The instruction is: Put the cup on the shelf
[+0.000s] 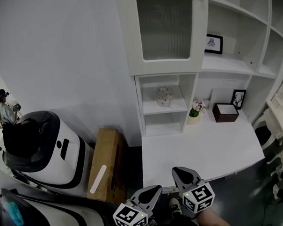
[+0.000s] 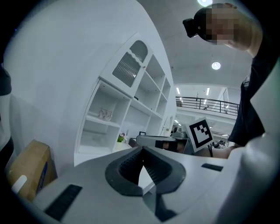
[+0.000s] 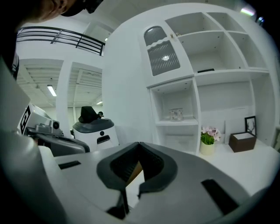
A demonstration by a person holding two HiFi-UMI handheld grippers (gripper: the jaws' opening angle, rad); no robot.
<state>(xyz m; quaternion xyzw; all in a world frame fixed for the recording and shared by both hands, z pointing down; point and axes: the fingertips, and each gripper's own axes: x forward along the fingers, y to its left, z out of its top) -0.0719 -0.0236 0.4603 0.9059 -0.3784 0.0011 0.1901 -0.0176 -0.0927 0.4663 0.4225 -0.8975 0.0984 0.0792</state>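
A clear patterned cup [image 1: 164,96] stands alone on the middle shelf [image 1: 153,107] of the white cabinet's narrow lower bay. The same cup [image 2: 105,114] shows far off in the left gripper view, and the cup [image 3: 176,114] also shows in the right gripper view. My left gripper [image 1: 155,189] and right gripper [image 1: 179,172] sit low near my body at the desk's near edge, far from the cup. Both point toward the cabinet. The left gripper [image 2: 142,148] has its jaws closed tip to tip on nothing, and so does the right gripper [image 3: 139,144].
A white desk [image 1: 199,150] runs in front of the cabinet, carrying a potted flower [image 1: 195,110], a brown box [image 1: 225,112] and a picture frame [image 1: 238,99]. A ribbed-glass door [image 1: 165,27] closes the bay above. A cardboard box [image 1: 106,163] and a white-black robot [image 1: 40,147] stand left.
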